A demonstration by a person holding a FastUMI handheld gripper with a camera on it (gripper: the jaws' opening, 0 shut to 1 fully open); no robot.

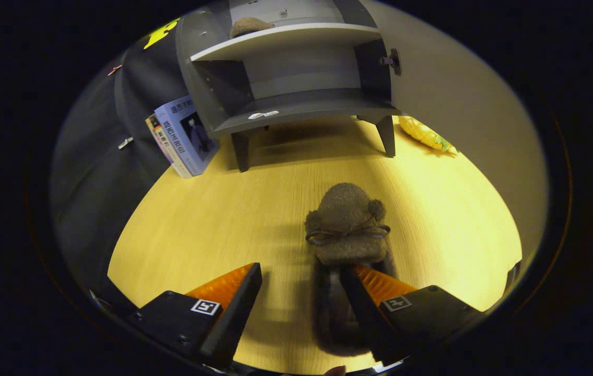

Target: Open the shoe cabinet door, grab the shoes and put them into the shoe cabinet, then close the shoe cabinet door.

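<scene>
Between spread fingers of gripper (301,282): fuzzy brown slipper (346,224) with bow, touching right finger only.

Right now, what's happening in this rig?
A person is holding the gripper low over the wooden table, fingers open around the heel end of a brown fuzzy shoe with a bow; the right finger sits in or against the shoe, the left is clear of it. Beyond, the grey shoe cabinet stands open, with another brown shoe on its upper shelf. Books lean beside it.
</scene>
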